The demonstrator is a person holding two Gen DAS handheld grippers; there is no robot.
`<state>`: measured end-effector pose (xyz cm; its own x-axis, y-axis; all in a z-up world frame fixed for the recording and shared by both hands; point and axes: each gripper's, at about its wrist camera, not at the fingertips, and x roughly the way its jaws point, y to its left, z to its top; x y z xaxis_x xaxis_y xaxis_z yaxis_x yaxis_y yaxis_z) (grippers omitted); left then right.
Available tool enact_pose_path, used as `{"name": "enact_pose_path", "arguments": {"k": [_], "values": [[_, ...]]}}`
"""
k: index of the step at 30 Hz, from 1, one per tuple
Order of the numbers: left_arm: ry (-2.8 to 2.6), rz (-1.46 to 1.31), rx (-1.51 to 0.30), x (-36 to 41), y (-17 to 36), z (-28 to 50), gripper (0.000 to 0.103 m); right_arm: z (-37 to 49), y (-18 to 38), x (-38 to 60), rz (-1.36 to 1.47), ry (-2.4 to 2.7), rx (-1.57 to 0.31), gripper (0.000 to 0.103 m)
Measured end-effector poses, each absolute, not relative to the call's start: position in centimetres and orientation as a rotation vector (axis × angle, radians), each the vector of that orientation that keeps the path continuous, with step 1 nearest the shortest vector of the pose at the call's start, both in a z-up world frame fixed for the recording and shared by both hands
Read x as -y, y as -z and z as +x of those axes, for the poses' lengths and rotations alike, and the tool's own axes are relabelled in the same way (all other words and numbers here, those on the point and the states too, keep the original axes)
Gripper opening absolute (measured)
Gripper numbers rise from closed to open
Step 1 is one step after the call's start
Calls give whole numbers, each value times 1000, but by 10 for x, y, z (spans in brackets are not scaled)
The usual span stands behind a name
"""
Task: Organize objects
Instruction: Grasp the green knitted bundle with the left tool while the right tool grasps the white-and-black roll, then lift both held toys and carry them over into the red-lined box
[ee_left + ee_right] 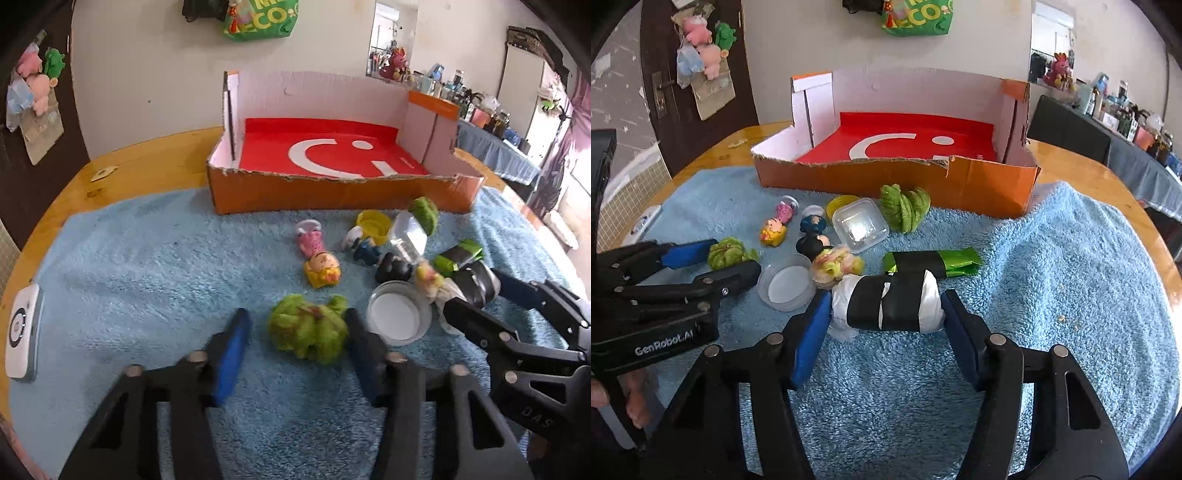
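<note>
The box sits upper centre, stiff card. The right tool grips the taped bundle at lower centre by its ends; it looks soft and light (slick wrap). The left tool straddles the pompom, fluffy, squashable, one pad not yet touching.
</note>
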<state>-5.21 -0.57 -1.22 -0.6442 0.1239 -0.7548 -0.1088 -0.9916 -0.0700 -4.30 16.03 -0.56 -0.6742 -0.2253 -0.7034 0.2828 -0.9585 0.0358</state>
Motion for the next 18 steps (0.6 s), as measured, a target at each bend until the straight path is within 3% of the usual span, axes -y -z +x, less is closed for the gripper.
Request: {"name": "enact_pose_path", "arguments": {"k": [4,18], "values": [[-2728,-1247,23,2,10,-51,40,-42,0,-165,1084,2644,-85,58],[-2745,-1169,38,1,-15,-46,39,-38,-27,-165,1010,2644,-59,58]]}}
